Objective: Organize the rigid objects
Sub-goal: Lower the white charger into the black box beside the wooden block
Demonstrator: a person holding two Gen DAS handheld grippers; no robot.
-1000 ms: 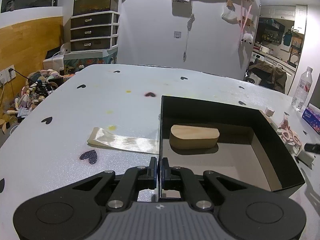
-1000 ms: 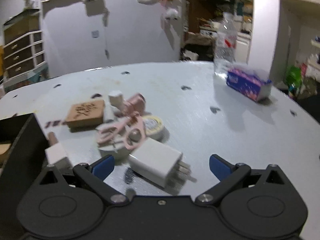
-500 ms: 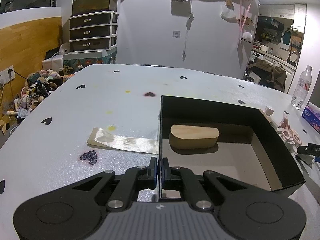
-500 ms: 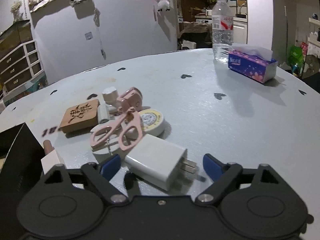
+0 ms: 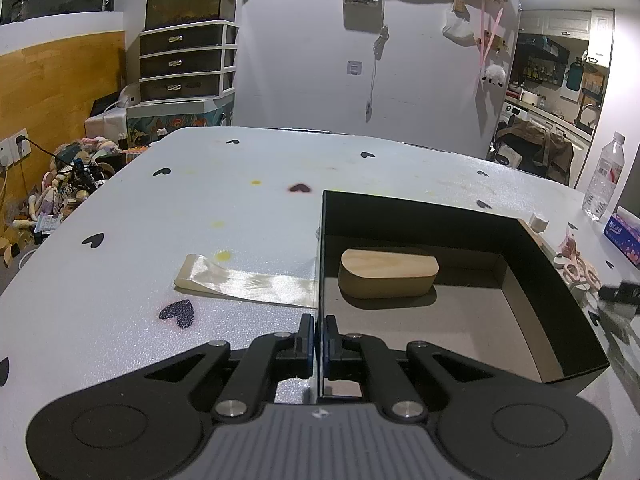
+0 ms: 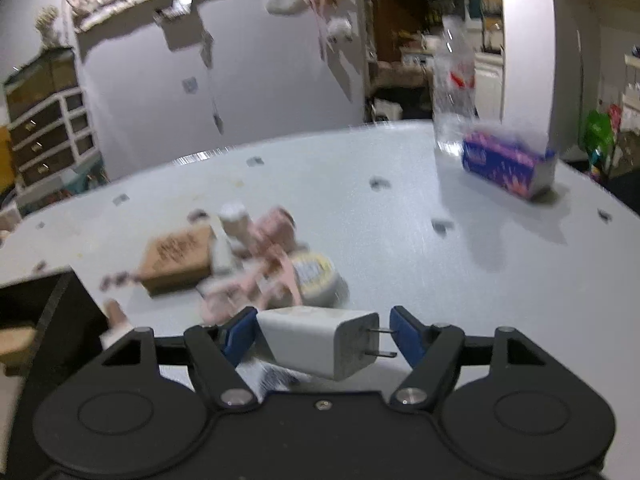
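My left gripper is shut on the near left wall of a black open box. A rounded wooden block lies inside the box. My right gripper has closed around a white plug charger, which looks lifted off the table with its prongs toward the right finger. Beyond it lies a pile: pink scissors, a round yellow tape roll, a wooden stamp block and a small white bottle. The right wrist view is blurred.
A water bottle and a blue tissue box stand at the far right of the white table. A strip of clear tape lies left of the box. The box corner shows at left.
My right gripper has narrowed from wide open onto the white charger and lifted it. The left gripper and the box have not moved.
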